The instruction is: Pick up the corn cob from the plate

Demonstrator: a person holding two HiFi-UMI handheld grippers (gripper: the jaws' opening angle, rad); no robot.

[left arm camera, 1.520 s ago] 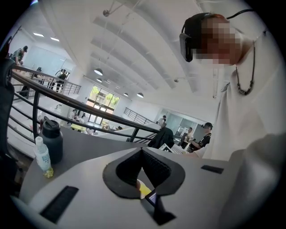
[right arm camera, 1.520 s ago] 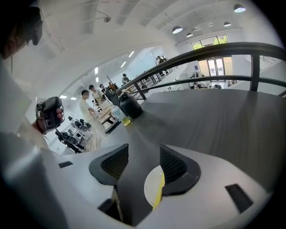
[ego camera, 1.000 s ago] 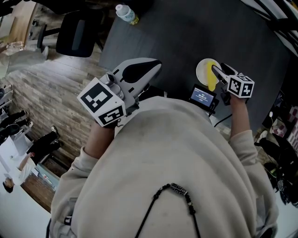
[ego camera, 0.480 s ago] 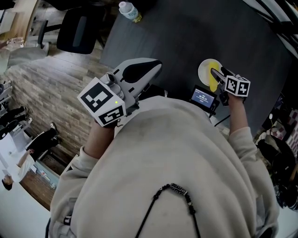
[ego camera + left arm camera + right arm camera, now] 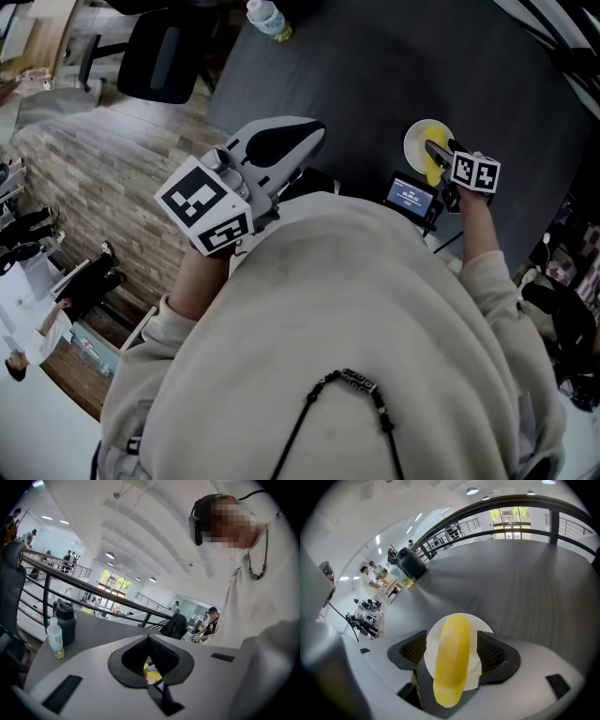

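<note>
Our right gripper's [image 5: 452, 652] just-widened jaws straddle, without touching, the corn cob [image 5: 451, 672] lying lengthwise between them on its plate [image 5: 474, 670]; our left gripper [image 5: 149, 656] is closed, empty.

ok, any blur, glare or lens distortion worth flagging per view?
Head view: sharp, mild wide-angle bowing. Left gripper view: strong fisheye, dark corners, bright ceiling lights. Right gripper view: fisheye bends the railing; the corn cob is soft at its near end.
</note>
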